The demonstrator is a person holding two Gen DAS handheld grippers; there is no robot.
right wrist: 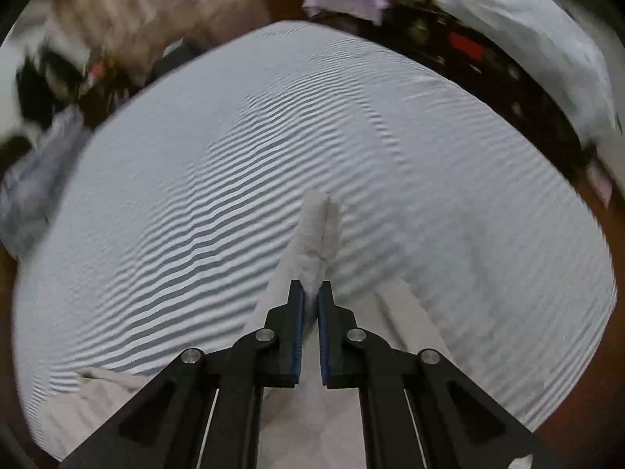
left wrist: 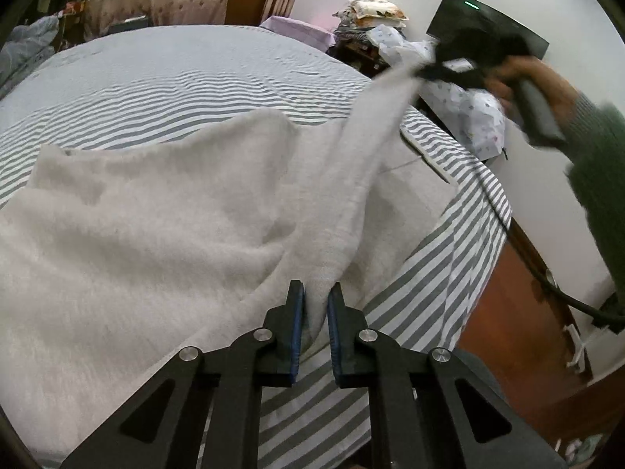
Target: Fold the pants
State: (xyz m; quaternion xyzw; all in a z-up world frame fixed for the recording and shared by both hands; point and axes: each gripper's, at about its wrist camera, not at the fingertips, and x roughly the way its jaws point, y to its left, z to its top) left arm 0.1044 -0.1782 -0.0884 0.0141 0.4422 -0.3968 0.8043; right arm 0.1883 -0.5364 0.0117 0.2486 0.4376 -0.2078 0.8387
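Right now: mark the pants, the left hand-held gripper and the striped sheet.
pants (left wrist: pixel 156 211), left wrist view, flat fleecy middle.
left hand-held gripper (left wrist: pixel 315 297), left wrist view, between fingertips, pinching a fold.
striped sheet (left wrist: pixel 175 78), left wrist view, bare stretch beyond pants.

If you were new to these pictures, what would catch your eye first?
The white fleece pants sprawl across the grey-striped bedsheet. One edge stretches taut between the left hand-held gripper, shut on it at bottom centre, and the right hand-held gripper, raised at upper right.

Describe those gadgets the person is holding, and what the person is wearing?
Each gripper, left and right, is a black plastic frame with silver bolt heads and two flat fingers lined with blue pads. A green knitted sleeve shows, and a black cable trails by.
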